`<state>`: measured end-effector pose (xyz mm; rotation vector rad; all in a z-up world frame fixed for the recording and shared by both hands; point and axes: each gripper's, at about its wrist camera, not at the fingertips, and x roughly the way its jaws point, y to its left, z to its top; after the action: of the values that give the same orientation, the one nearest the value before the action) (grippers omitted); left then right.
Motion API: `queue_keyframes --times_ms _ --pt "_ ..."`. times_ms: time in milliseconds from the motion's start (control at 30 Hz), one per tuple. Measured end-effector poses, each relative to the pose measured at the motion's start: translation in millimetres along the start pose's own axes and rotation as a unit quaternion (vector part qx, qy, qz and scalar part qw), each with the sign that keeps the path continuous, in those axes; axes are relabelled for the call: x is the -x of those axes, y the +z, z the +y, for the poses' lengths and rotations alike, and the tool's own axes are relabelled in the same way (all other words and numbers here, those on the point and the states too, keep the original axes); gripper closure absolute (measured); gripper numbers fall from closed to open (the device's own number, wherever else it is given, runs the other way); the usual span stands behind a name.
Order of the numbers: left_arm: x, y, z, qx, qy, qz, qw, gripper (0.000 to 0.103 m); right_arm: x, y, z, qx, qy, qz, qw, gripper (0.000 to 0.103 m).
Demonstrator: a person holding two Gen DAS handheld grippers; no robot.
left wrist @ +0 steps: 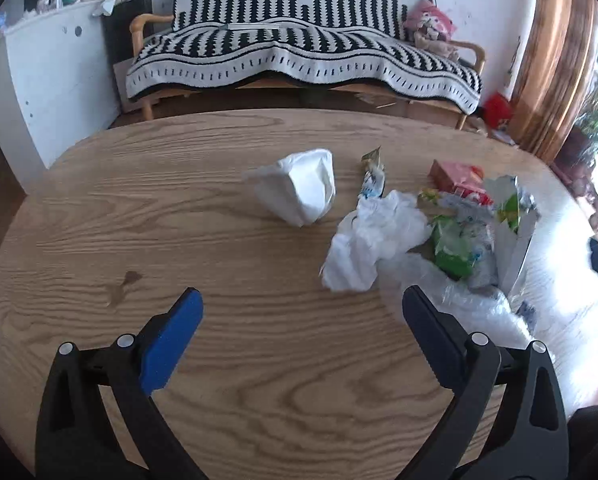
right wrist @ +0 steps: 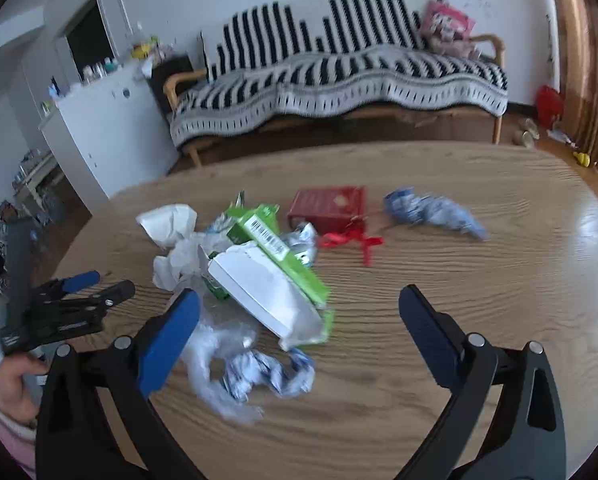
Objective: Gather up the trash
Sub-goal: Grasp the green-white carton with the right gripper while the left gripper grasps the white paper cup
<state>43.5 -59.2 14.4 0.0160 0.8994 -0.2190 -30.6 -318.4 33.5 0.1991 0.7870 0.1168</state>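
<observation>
A heap of trash lies on the round wooden table point(left wrist: 239, 380). In the left wrist view a white paper cup point(left wrist: 303, 188) lies on its side, with crumpled white tissue point(left wrist: 375, 240), a candy wrapper point(left wrist: 373, 176), a red box point(left wrist: 457, 176), green packaging point(left wrist: 453, 250) and clear plastic film point(left wrist: 471, 300) to its right. My left gripper point(left wrist: 301, 300) is open over bare wood, short of the tissue. In the right wrist view my right gripper point(right wrist: 299, 300) is open just before a torn green-and-white carton point(right wrist: 275, 280), near clear plastic film point(right wrist: 219, 360), a red box point(right wrist: 329, 208) with ribbon point(right wrist: 355, 240) and a blue wrapper point(right wrist: 431, 210).
The left gripper point(right wrist: 71, 304) and the hand holding it point(right wrist: 13, 388) show at the left of the right wrist view. Behind the table stands a sofa point(left wrist: 299, 52) under a black-and-white blanket, with a white cabinet point(left wrist: 47, 80) to its left. Bare wood spreads along the table's right side point(right wrist: 499, 240).
</observation>
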Motion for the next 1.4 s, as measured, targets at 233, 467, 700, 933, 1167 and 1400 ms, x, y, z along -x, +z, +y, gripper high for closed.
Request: queue_keyframes --times_ms 233,467,700,933,1167,1400 --pt "-28 26 7 0.064 -0.025 -0.002 0.9976 0.006 -39 -1 32 0.055 -0.018 0.014 0.998 0.007" --pt "-70 53 7 0.066 0.014 0.007 0.9977 0.008 -70 7 48 0.11 -0.051 0.005 0.993 0.035" --pt "-67 54 -1 0.059 -0.02 0.006 0.998 0.103 -58 13 16 0.031 -0.015 -0.012 0.999 0.064" --pt "-13 51 10 0.078 -0.047 -0.044 0.9949 0.103 -19 14 -26 -0.053 0.021 -0.054 0.997 0.068" --pt "-22 49 -4 0.07 -0.018 -0.023 0.9971 0.007 0 6 -48 -0.104 0.041 -0.059 0.992 0.067" --pt "-85 81 1 0.114 0.026 0.015 0.9931 0.007 -2 6 -42 -0.085 0.04 -0.056 0.994 0.066"
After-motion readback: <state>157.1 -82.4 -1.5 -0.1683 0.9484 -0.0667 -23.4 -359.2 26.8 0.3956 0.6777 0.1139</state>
